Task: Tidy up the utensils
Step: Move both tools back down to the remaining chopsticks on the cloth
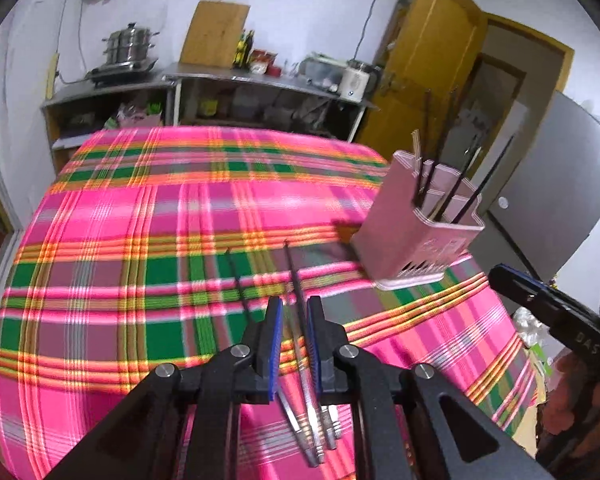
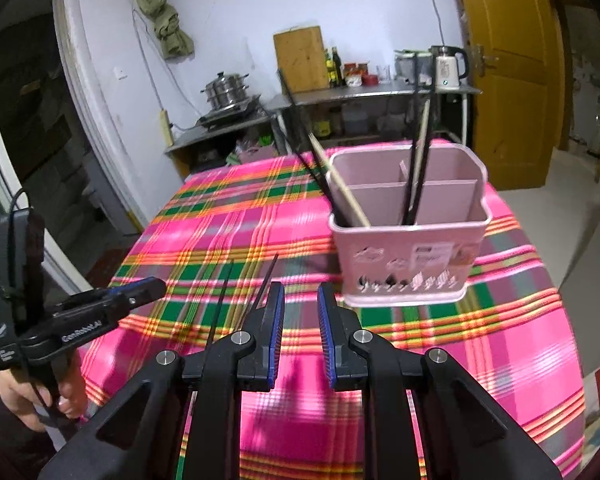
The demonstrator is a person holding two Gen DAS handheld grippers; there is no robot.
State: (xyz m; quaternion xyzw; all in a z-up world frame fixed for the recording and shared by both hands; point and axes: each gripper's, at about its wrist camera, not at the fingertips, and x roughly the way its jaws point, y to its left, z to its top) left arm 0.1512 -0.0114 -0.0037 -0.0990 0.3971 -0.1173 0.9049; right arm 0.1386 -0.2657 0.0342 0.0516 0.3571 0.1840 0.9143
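Two black chopsticks with silver ends (image 1: 296, 280) lie side by side on the plaid cloth, also seen in the right wrist view (image 2: 222, 300). My left gripper (image 1: 294, 308) hovers over them, shut to a narrow slit with nothing pinched; one chopstick shows through the slit. From the side it (image 2: 156, 286) looks shut. A pink divided holder (image 1: 416, 240) (image 2: 408, 264) stands to the right with several dark chopsticks and a pale one upright in it. My right gripper (image 2: 300, 292) hangs in front of the holder, open, with only cloth between its pads; its tip (image 1: 500, 276) shows at the right.
The table (image 2: 520, 360) wears a pink, green and orange plaid cloth. Behind it stand metal shelves (image 1: 260, 76) with a steamer pot (image 1: 130, 44), a cutting board (image 1: 214, 32) and a kettle (image 2: 448, 66). A yellow door (image 2: 508, 60) is at the right. A hand (image 2: 20, 392) holds the left gripper.
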